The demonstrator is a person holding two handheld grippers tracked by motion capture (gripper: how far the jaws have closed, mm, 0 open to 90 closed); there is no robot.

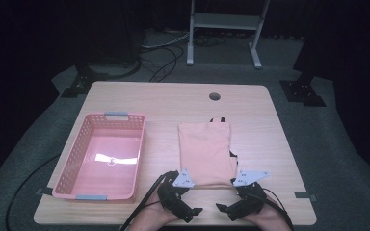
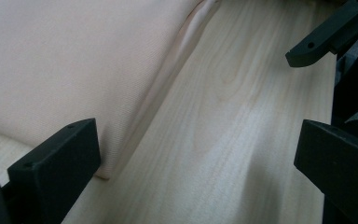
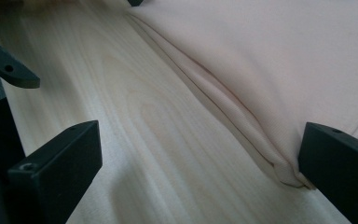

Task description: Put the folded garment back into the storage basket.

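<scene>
A folded peach cloth [image 1: 205, 150] lies flat in the middle of the wooden table [image 1: 173, 101], with black trim at its far end. My left gripper [image 1: 185, 184] stands open at the cloth's near left corner [image 2: 103, 173]. My right gripper [image 1: 237, 185] stands open at the near right corner [image 3: 286, 177]. In the left gripper view the cloth [image 2: 74, 60] lies beside my left jaw, and the other gripper's finger [image 2: 324, 35] shows at the upper right. In the right gripper view the layered hem [image 3: 223, 100] runs toward my right jaw. Nothing is held.
A pink plastic basket [image 1: 70, 163] with grey handles stands empty on the table's left side. A round cable hole [image 1: 215, 96] sits near the far edge. Cables lie on the floor behind, by a white metal stand [image 1: 224, 21].
</scene>
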